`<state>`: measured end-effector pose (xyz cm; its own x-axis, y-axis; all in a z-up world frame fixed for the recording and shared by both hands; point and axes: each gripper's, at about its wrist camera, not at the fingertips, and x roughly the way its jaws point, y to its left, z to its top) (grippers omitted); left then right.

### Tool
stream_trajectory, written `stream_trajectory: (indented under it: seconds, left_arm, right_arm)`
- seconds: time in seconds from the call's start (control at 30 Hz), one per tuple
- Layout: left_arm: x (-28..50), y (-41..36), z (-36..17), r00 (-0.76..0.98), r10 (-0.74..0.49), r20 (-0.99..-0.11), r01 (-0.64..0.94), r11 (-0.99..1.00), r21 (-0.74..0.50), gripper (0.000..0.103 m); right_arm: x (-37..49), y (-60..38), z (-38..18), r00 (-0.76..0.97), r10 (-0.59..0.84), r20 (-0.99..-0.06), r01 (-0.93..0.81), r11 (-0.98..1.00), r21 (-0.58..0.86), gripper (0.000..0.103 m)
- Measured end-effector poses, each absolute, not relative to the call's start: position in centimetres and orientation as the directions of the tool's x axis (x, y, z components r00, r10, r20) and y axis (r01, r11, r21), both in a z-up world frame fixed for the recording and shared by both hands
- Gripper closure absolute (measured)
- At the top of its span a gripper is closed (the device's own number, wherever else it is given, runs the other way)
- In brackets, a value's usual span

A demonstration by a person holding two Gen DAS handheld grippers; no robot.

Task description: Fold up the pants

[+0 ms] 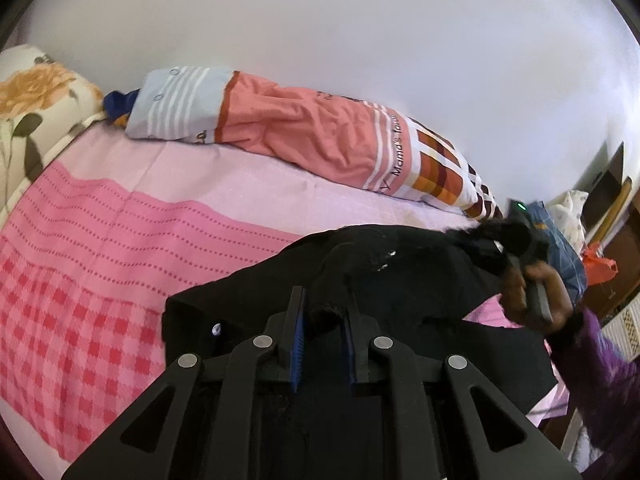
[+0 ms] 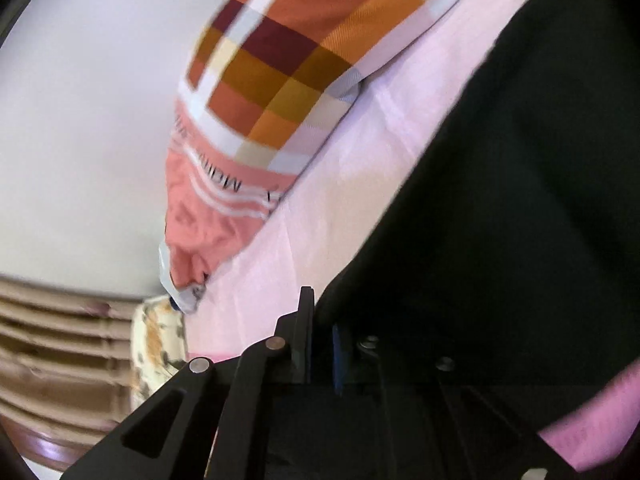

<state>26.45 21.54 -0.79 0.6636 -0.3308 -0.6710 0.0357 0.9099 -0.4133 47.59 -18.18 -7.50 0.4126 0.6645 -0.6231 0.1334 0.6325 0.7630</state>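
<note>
Black pants point(image 1: 400, 280) lie bunched on the pink bed cover point(image 1: 120, 240). My left gripper point(image 1: 325, 310) is shut on a raised fold of the black pants near their middle. In the left wrist view my right gripper point(image 1: 508, 248), held by a hand, pinches the far right edge of the pants and lifts it. In the right wrist view the black pants point(image 2: 500, 200) fill the right side, and my right gripper point(image 2: 322, 320) is shut on their edge. The view is blurred by motion.
A rolled orange, blue and checked quilt point(image 1: 320, 136) lies along the wall at the back of the bed; it also shows in the right wrist view point(image 2: 280, 80). A floral pillow point(image 1: 36, 112) sits at the left. Furniture and bags point(image 1: 592, 240) stand at the right.
</note>
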Motion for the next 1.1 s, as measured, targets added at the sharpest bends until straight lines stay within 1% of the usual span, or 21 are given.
stream_trajectory:
  seconds: [0.13, 0.3, 0.4, 0.5, 0.6, 0.73, 0.9, 0.93, 0.97, 1.03, 1.1]
  left_arm:
    - [24.2, 22.4, -0.6, 0.654, -0.299, -0.695, 0.002, 0.919, -0.394, 0.085]
    - [20.7, 23.2, -1.1, 0.623, -0.272, -0.733, -0.037, 0.926, -0.375, 0.083]
    - [19.0, 23.8, -1.9, 0.603, -0.269, -0.751, -0.058, 0.924, -0.377, 0.083]
    - [17.2, 24.4, -3.4, 0.573, -0.253, -0.780, -0.109, 0.919, -0.378, 0.083]
    - [15.6, 25.1, -4.2, 0.565, -0.262, -0.782, -0.144, 0.902, -0.406, 0.083]
    - [14.0, 25.0, -4.6, 0.561, -0.240, -0.792, -0.161, 0.907, -0.389, 0.083]
    - [13.0, 24.3, -4.9, 0.543, -0.152, -0.826, -0.185, 0.938, -0.294, 0.083]
    - [12.8, 24.4, -5.0, 0.536, -0.124, -0.835, -0.193, 0.945, -0.264, 0.082]
    - [12.5, 24.3, -5.0, 0.523, -0.069, -0.849, -0.210, 0.956, -0.207, 0.082]
    - [11.8, 24.5, -4.5, 0.511, 0.027, -0.859, -0.246, 0.962, -0.116, 0.082]
    - [10.9, 24.6, -2.9, 0.543, 0.041, -0.838, -0.252, 0.961, -0.117, 0.082]
  right_arm:
    - [40.3, -18.4, -5.7, 0.440, 0.645, -0.625, 0.081, 0.665, 0.742, 0.094]
    - [32.4, -19.1, -6.5, 0.414, 0.672, -0.614, 0.124, 0.626, 0.770, 0.094]
    - [28.9, -20.3, -7.5, 0.402, 0.683, -0.610, 0.161, 0.604, 0.781, 0.094]
    - [25.9, -20.2, -8.1, 0.383, 0.676, -0.629, 0.165, 0.620, 0.767, 0.094]
    - [23.9, -19.8, -9.1, 0.358, 0.680, -0.639, 0.182, 0.621, 0.762, 0.095]
    - [21.8, -19.9, -10.4, 0.342, 0.688, -0.640, 0.211, 0.607, 0.766, 0.095]
    - [20.7, -19.0, -12.2, 0.303, 0.696, -0.651, 0.217, 0.615, 0.758, 0.096]
    - [20.4, -19.0, -12.6, 0.294, 0.693, -0.658, 0.218, 0.621, 0.753, 0.098]
    - [20.2, -18.9, -13.1, 0.290, 0.700, -0.652, 0.227, 0.612, 0.758, 0.100]
    - [20.0, -19.2, -13.2, 0.307, 0.724, -0.617, 0.210, 0.581, 0.786, 0.099]
    - [19.6, -20.3, -12.0, 0.359, 0.741, -0.568, 0.146, 0.556, 0.818, 0.097]
